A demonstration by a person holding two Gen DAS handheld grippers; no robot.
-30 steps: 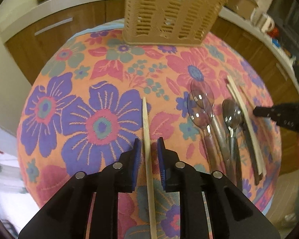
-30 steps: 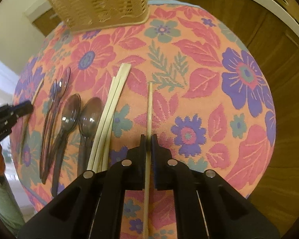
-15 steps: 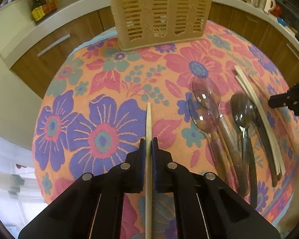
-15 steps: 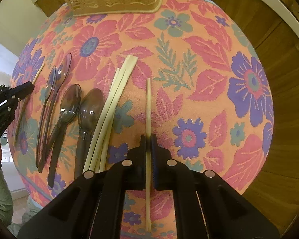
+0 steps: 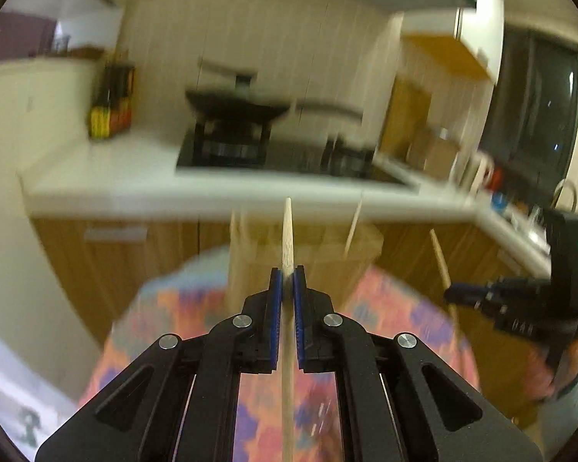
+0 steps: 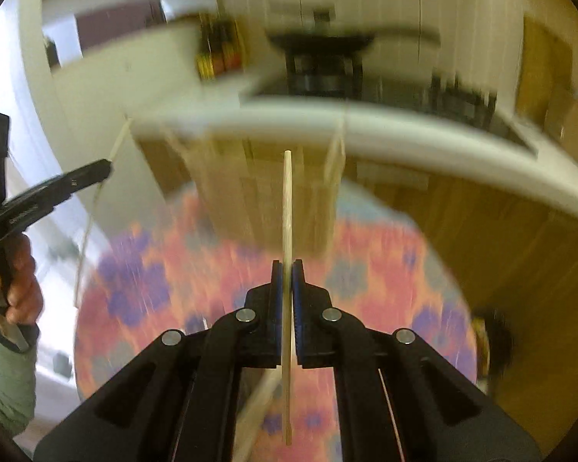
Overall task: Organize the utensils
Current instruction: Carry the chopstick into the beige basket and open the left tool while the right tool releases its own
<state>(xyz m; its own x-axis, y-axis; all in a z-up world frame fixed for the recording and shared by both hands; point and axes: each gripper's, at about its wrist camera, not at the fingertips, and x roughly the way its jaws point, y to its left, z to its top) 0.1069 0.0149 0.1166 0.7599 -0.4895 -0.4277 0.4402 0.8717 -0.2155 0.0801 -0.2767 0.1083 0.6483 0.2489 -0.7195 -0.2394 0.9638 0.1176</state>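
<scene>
My left gripper [image 5: 288,273] is shut on a wooden chopstick [image 5: 288,231], held above the table and pointing up and forward. My right gripper [image 6: 288,267] is shut on another wooden chopstick [image 6: 287,208], held the same way. The beige slotted basket [image 5: 304,258] stands blurred just ahead of both grippers and also shows in the right wrist view [image 6: 266,196]. The right gripper appears at the right of the left wrist view [image 5: 449,293] with its chopstick [image 5: 441,258]. The left gripper appears at the left of the right wrist view [image 6: 108,169].
The floral tablecloth [image 6: 154,269] covers the round table below. A white counter [image 5: 212,188] with a black stove [image 5: 235,131] runs behind it, over brown cabinets [image 6: 501,238]. Both views are motion-blurred; the spoons on the table are out of view.
Both grippers have lifted their chopsticks off the table and tilted up towards the basket. The left gripper closed on its chopstick about a second ago.
</scene>
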